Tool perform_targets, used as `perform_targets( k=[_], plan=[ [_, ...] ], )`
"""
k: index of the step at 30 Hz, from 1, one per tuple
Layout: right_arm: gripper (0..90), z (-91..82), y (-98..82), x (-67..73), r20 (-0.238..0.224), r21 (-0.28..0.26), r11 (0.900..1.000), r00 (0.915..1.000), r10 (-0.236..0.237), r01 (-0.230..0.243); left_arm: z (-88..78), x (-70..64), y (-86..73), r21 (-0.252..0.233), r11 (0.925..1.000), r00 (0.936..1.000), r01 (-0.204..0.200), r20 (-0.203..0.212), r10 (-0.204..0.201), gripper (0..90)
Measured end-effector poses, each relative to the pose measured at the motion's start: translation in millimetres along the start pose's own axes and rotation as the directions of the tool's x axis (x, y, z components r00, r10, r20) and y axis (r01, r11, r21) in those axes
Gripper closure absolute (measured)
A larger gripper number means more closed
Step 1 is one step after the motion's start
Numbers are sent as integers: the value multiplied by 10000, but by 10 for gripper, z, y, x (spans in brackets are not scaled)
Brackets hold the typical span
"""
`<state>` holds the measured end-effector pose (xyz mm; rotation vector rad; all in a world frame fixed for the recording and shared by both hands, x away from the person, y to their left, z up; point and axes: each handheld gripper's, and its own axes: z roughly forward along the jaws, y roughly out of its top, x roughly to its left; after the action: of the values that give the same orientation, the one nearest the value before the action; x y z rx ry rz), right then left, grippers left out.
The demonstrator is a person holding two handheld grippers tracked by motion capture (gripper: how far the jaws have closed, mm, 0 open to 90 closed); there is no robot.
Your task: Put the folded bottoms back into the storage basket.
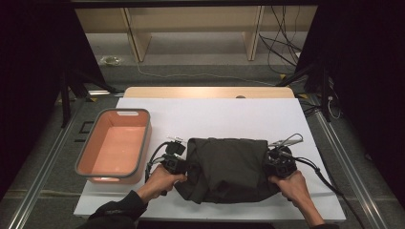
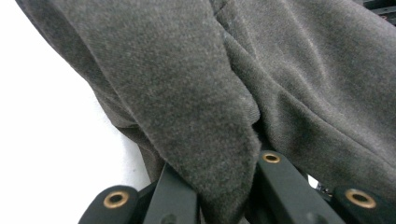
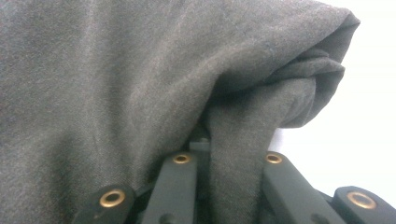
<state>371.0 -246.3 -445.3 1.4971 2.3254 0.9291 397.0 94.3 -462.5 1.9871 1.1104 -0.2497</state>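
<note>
Garment, dark grey, folded, on white table beside orange bin. Left gripper fingers clamped on left edge fold; right gripper likewise on right edge. Step: two-sided grasp made. Next, likely: lift evenly, carry to bin.

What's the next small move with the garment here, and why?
Probably lift both ends together and carry toward the orange bin. The left gripper and right gripper each pinch a fold at opposite ends of the dark folded garment, which lies on the white table beside the bin.
</note>
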Motion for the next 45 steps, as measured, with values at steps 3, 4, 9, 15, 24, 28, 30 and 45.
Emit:
perform_targets(
  k=[3, 4, 9, 15, 24, 28, 30, 45],
  plan=[
    [830, 23, -4, 0, 91, 219, 9998, 9999, -44, 42, 45, 46, -15, 261, 9994, 9997, 211, -120, -208, 799],
    [826, 38, -8, -2, 122, 313, 9995, 9999, -73, 69, 58, 65, -20, 324, 9990, 9994, 319, -151, -315, 768],
    [748, 89, -11, -12, 74, 801, 9968, 10000, -2, -4, 102, 87, -13, 899, 9942, 9976, 591, -406, -556, 544],
    [527, 182, -22, -48, 218, 1447, 9894, 9998, 44, -75, 124, 123, 8, 1061, 9908, 9929, 841, -930, -743, 362],
    [500, 280, -17, -82, -73, 1914, 9811, 9995, 316, -296, 229, 133, 5, 1310, 9874, 9950, 886, -582, -815, 378],
    [679, 292, -11, -45, -225, 1904, 9814, 9993, 286, -238, 281, 127, -14, 1252, 9893, 9964, 751, -477, -696, 564],
    [768, 298, -9, -26, -254, 1865, 9823, 9994, 228, -177, 288, 122, -29, 1148, 9911, 9971, 678, -430, -633, 720],
    [841, 64, 92, 122, -922, 260, 9997, 9957, -4, 28, -30, -54, 50, 247, 9994, 9986, -262, 457, 251, 837]
  ],
)
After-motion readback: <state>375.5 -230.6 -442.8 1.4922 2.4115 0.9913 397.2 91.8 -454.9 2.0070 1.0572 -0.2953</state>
